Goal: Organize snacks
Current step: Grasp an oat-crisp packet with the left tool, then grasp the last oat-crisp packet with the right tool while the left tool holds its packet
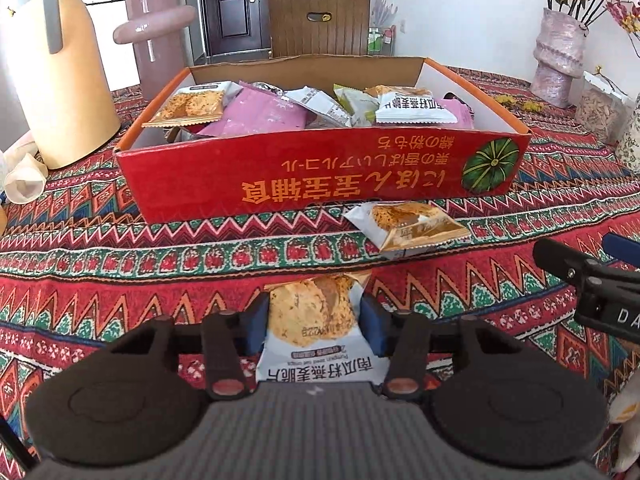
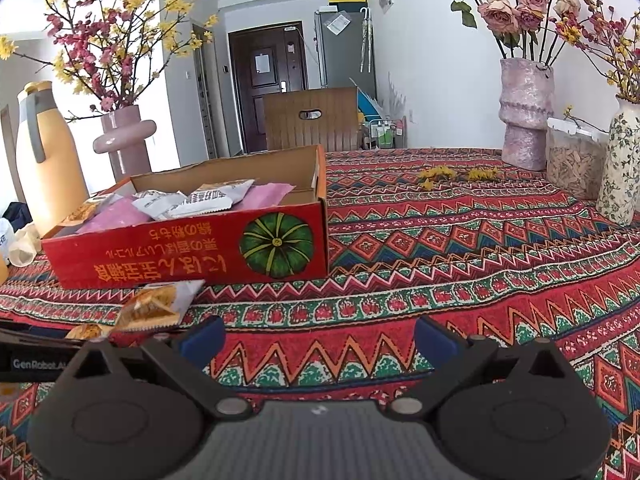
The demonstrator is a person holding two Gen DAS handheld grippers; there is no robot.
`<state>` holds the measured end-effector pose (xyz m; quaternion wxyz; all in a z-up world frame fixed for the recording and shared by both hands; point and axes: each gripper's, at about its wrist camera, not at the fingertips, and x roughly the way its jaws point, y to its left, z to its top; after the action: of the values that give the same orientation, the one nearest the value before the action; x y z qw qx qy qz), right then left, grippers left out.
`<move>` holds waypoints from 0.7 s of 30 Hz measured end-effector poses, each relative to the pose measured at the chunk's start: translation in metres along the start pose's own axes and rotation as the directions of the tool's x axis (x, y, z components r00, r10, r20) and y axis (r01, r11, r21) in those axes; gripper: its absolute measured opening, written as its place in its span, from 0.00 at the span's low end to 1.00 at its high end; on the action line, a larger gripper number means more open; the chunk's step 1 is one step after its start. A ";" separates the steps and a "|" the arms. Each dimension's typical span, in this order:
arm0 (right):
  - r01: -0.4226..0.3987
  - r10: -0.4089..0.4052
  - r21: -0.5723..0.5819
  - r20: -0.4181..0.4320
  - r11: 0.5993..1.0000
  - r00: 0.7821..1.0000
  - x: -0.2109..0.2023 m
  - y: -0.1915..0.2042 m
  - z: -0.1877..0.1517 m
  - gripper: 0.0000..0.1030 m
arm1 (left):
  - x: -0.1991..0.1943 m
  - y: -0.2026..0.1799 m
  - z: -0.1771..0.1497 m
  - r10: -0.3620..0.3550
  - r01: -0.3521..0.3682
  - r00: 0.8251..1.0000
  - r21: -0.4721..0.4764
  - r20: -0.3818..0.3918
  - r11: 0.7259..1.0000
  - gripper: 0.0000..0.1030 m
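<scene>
Between the left gripper's (image 1: 315, 322) blue pads sat an oat-crisp packet (image 1: 312, 312), pinched at both sides on the tablecloth (image 1: 160, 264). Beside it the right gripper (image 2: 316, 340) gaped empty. A second packet (image 1: 408, 226) lay before the red box (image 1: 320, 172); lifting the held one into that box seemed next.

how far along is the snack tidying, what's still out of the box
Mostly done: the red box already holds a pile of packets. In hand: the left gripper has its pads against an oat crisp packet on the tablecloth. Left: that packet and a second loose packet lying just in front of the box. The right gripper is open with nothing between its fingers.
</scene>
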<state>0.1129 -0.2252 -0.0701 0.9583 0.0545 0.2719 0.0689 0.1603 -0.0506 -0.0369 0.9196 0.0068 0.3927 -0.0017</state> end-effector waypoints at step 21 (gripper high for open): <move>0.023 -0.023 -0.030 -0.012 0.999 1.000 0.004 0.006 -0.001 0.98 | -0.028 0.075 0.005 0.067 -0.040 0.951 -0.093 0.301 0.995 0.47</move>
<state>0.1149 -0.2186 -0.0722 0.9580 0.0368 0.2774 0.0622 0.1448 0.0239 -0.0125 0.9681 -0.0226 0.2463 0.0391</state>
